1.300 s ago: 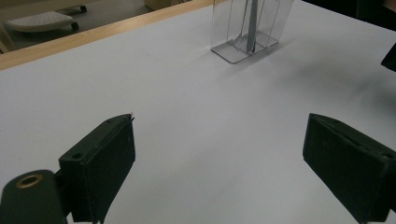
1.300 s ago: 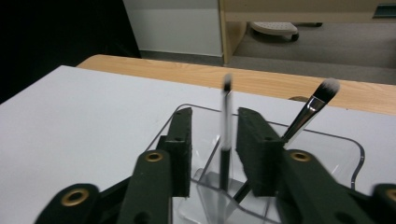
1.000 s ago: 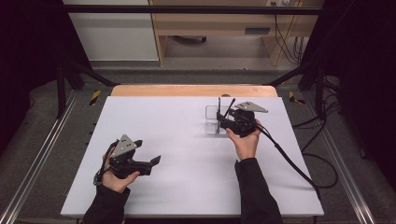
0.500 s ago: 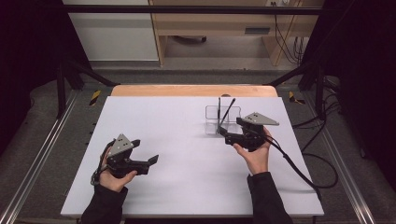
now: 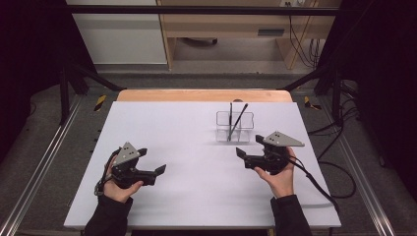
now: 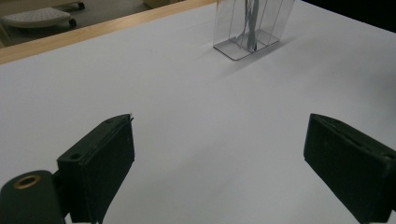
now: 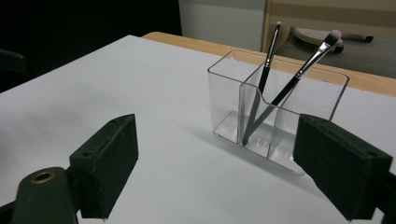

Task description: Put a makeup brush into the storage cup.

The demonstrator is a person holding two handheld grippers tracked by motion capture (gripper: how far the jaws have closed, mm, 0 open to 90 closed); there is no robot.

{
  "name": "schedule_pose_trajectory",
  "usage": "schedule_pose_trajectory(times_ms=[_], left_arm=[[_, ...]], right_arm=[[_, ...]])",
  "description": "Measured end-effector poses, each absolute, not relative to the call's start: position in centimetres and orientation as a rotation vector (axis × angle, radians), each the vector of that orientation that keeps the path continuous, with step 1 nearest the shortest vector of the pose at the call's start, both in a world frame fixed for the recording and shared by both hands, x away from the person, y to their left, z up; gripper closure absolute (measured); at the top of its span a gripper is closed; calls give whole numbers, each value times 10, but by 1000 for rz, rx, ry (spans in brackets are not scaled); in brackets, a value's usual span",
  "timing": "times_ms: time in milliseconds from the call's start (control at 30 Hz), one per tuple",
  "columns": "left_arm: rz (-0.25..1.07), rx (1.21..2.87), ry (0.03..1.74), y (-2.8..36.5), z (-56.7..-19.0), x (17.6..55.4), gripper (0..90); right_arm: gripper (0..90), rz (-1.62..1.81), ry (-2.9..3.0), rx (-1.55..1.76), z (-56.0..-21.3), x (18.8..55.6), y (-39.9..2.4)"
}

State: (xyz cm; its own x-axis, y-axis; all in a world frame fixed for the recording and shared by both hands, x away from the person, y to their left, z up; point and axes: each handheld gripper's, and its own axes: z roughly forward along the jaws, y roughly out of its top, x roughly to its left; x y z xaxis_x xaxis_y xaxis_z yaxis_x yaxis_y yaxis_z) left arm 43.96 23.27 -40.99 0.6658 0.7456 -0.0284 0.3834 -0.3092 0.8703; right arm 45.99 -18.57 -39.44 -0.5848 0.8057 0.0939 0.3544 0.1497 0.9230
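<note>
Two makeup brushes [image 7: 271, 81] standing in the clear divided holder [image 5: 235, 127], handles down, bristle tips up, leaning apart from each other. Right gripper [image 5: 248, 153] just on the near side of the holder, jaws having just been opening, now wide apart with nothing between them. Left gripper [image 5: 153, 172] well apart from the holder toward the near left, jaws also spread and empty, so the farther of the two.

Count, table top: 1 clear plastic holder [image 7: 280, 121], divided into compartments; number of compartments not resolvable. 2 makeup brushes in it: one near upright [image 7: 268, 56], one leaning [image 7: 303, 65]. 2 handheld grippers: left [image 5: 160, 170], right [image 5: 242, 152]. 1 white table [image 5: 196, 142].
</note>
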Motion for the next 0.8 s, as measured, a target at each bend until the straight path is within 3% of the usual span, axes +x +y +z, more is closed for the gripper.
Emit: schedule_pose_trajectory(times_ms=[800], left_arm=[[474,1942,897,241,-418,440,79]], right_arm=[[129,1416,1984,1149,-410,433,-221]])
